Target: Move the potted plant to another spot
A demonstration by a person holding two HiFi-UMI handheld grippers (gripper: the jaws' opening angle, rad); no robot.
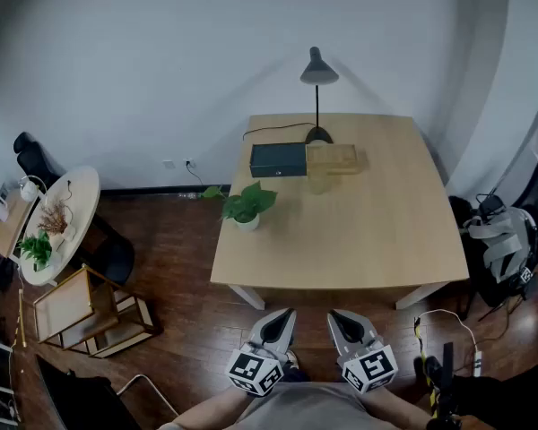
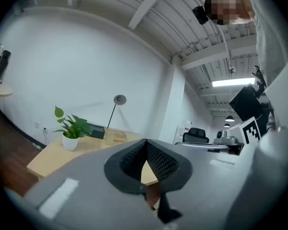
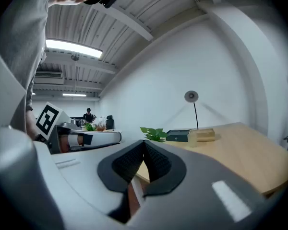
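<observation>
Green potted plant [image 1: 247, 208] stands upright — left gripper [image 1: 284, 315] and right gripper [image 1: 337, 316] both pressed together, empty.

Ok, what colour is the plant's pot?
The pot is plain white, and it shows best in the left gripper view.

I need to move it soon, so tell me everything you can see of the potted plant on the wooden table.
The potted plant is small: a round white pot, smooth like ceramic or plastic, holding a bunch of broad green leaves. One leafy stem reaches out past the table's edge. It stands upright and looks intact, near the left edge of the light wooden table in the head view, toward the far side. Only the tabletop touches it; the dark box behind it sits clearly apart.
</observation>
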